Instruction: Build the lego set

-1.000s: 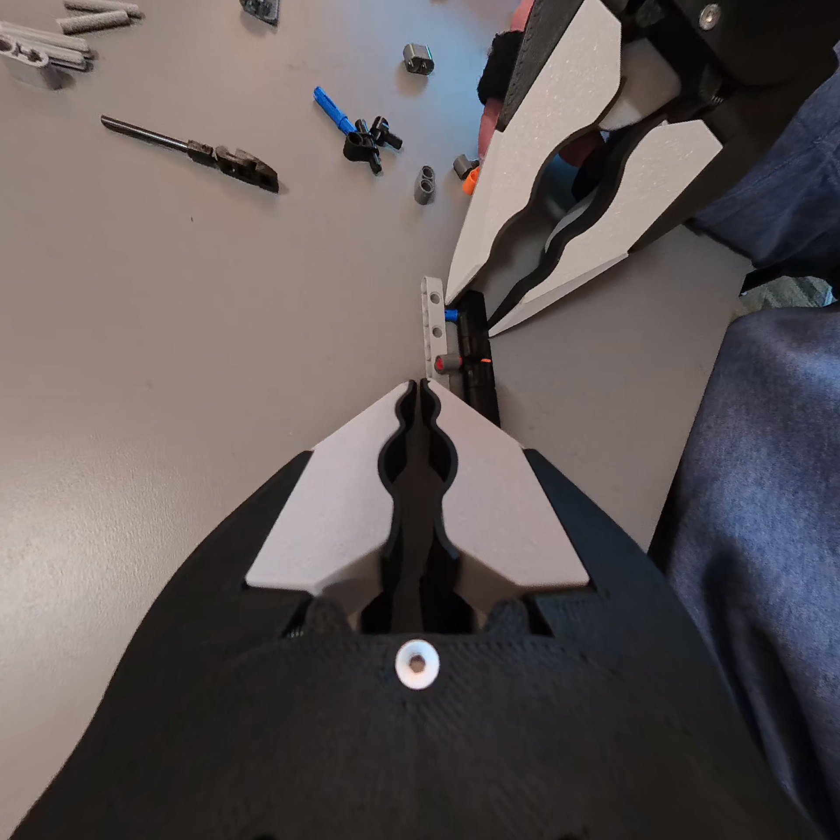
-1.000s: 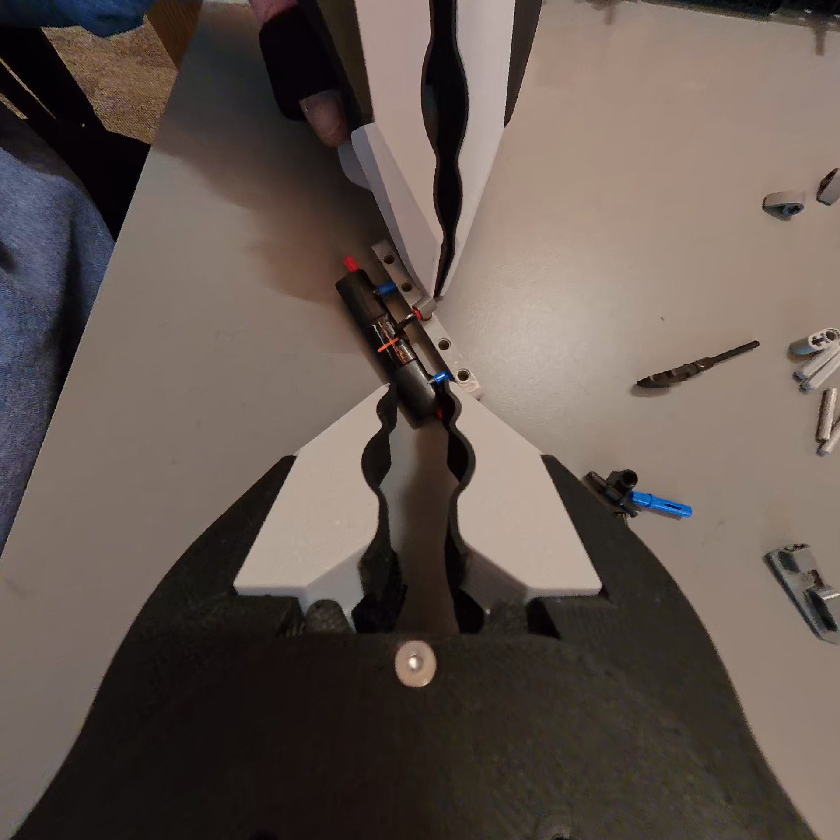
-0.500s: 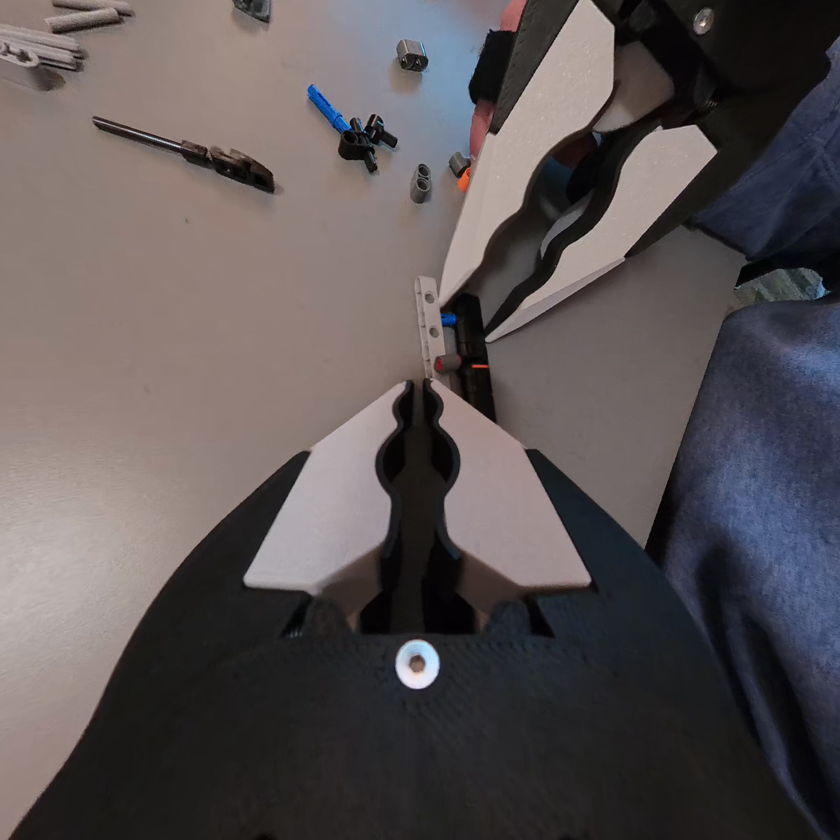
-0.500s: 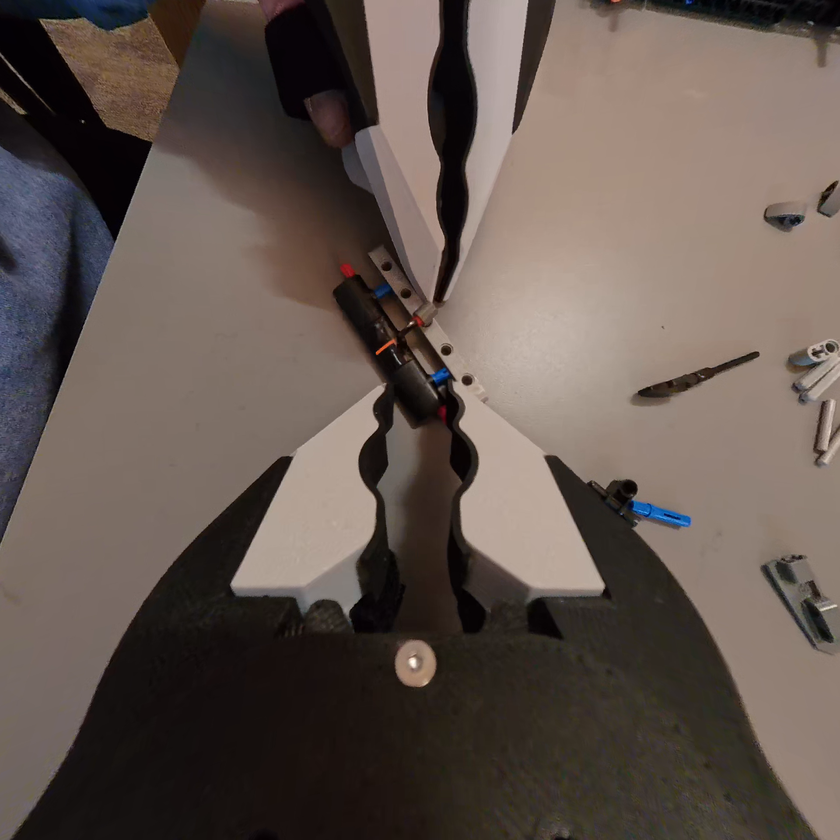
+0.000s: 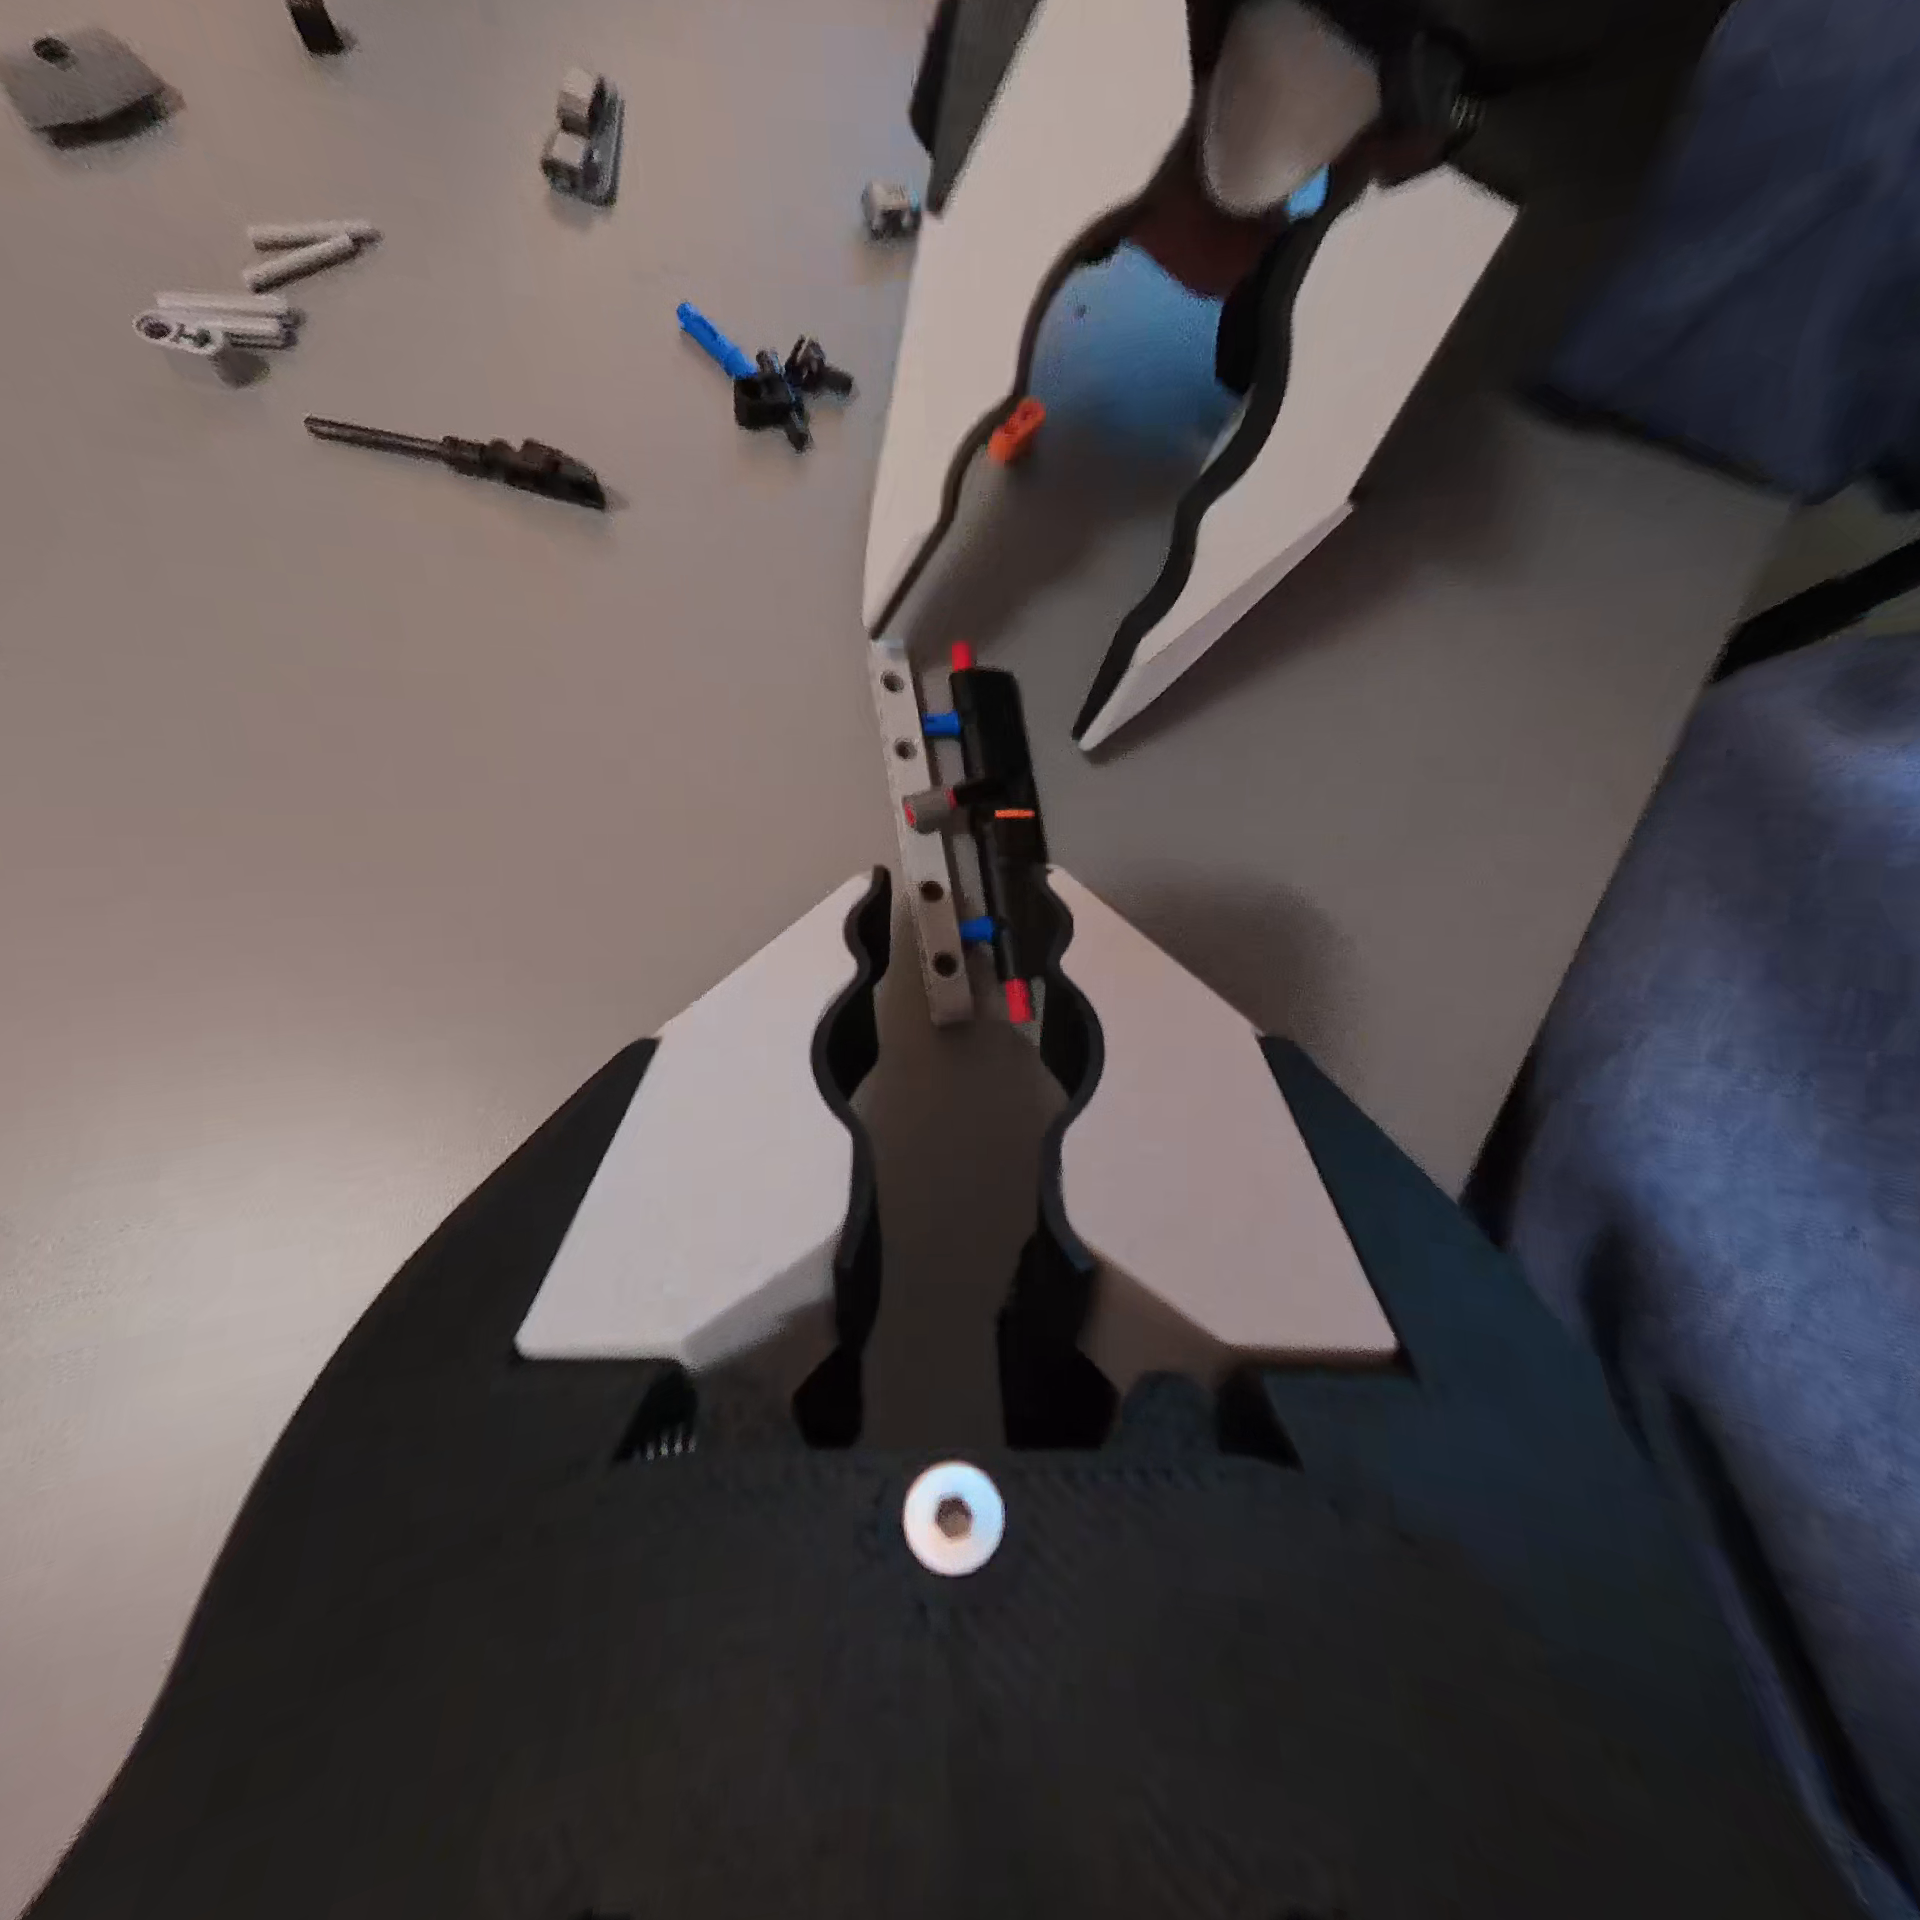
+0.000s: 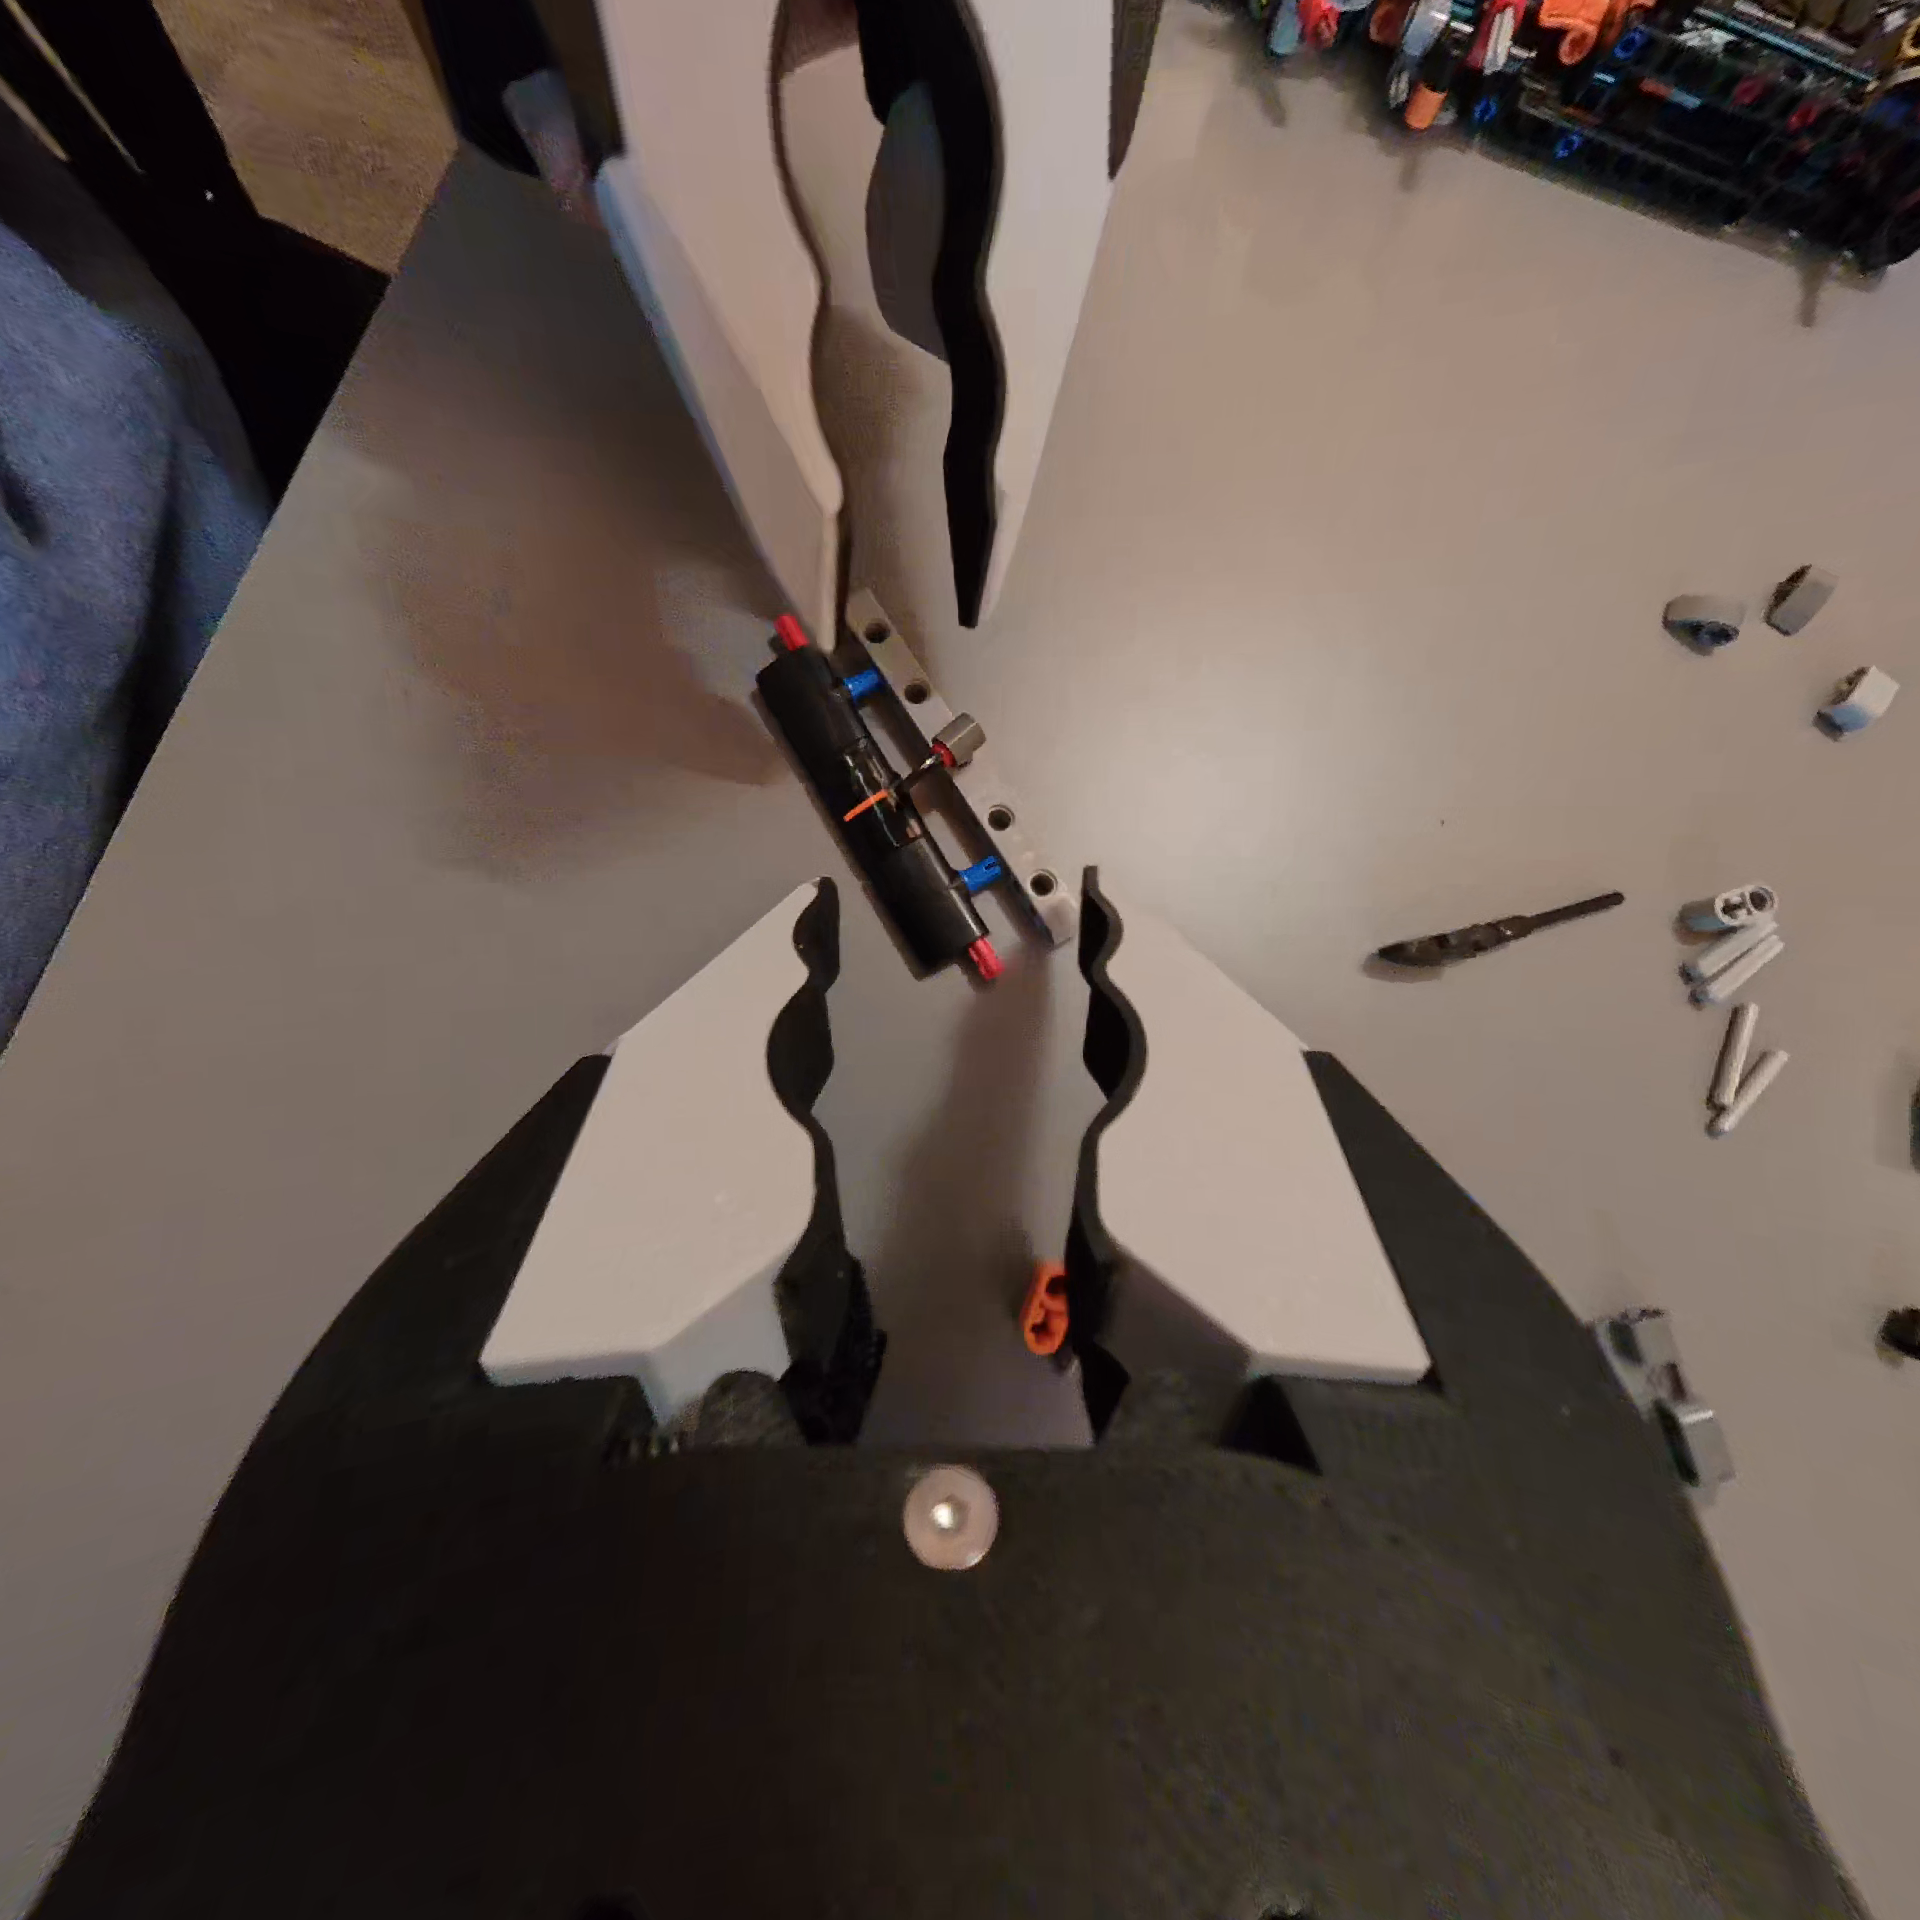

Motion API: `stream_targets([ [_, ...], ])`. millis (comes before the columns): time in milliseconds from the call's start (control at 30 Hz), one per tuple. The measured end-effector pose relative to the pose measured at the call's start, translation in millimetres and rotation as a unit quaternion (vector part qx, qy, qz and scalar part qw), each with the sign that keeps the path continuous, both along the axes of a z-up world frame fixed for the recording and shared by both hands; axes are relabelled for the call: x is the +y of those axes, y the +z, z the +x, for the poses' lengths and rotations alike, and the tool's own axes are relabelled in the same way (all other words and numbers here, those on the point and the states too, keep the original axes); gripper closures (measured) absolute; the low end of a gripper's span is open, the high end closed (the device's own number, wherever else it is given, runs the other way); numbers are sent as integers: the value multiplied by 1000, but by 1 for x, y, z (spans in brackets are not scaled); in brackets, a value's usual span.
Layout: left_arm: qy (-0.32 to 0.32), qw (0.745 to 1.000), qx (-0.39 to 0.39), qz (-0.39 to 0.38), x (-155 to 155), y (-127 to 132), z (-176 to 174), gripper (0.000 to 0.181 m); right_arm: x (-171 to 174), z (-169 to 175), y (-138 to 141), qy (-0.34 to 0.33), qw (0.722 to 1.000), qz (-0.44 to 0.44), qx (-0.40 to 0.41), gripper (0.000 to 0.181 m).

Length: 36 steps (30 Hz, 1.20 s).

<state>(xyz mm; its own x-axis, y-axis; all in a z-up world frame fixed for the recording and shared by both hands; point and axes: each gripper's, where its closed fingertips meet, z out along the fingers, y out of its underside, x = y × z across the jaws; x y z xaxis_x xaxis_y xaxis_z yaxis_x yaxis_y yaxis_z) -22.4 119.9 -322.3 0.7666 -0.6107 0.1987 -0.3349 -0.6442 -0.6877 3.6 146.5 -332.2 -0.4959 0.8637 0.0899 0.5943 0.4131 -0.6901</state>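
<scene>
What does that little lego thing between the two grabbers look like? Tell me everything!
The lego assembly is a long black tube joined by two blue pins to a light grey beam with round holes. Red pegs poke out of both tube ends, a thin orange line marks its middle, and a small grey connector sits on the beam. It looks plastic, lying flat on the grey table. Both grippers are open around its ends, not squeezing it.

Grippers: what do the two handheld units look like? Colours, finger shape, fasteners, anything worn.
Both match. Left gripper and right gripper: black textured printed body, flaring wide, one silver screw centred near the finger roots. Two pale grey wedge fingers taper to points, with wavy black inner edges. No cables or markings visible. Blue fabric alongside looks like the person's clothing.
</scene>
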Motion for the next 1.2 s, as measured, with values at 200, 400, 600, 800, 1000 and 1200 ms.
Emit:
stream_targets([
  [200, 11, 999, 46, 4, -7, -17, 6, 151, 2, -6, -7, 31, 999, 4, -22, 140],
  [400, 19, 997, 73, 18, -4, -22, 8, 154, 1, -5, -11, 39, 998, -20, -37, 156],
  [600, 24, 998, 64, 15, -3, -21, 7, 155, 4, -5, -9, 26, 999, -25, -34, 144],
  [800, 28, 996, 81, 30, -7, -19, 4, 155, 3, 3, -3, 21, 1000, -11, -18, 149],
  [1000, 25, 992, 106, 57, -7, -17, 3, 158, -1, 3, -2, 23, 1000, 7, -10, 154],
  [1200, 40, 991, 108, 69, -13, -9, -5, 154, 2, 7, 8, 10, 1000, -18, -5, 153],
])
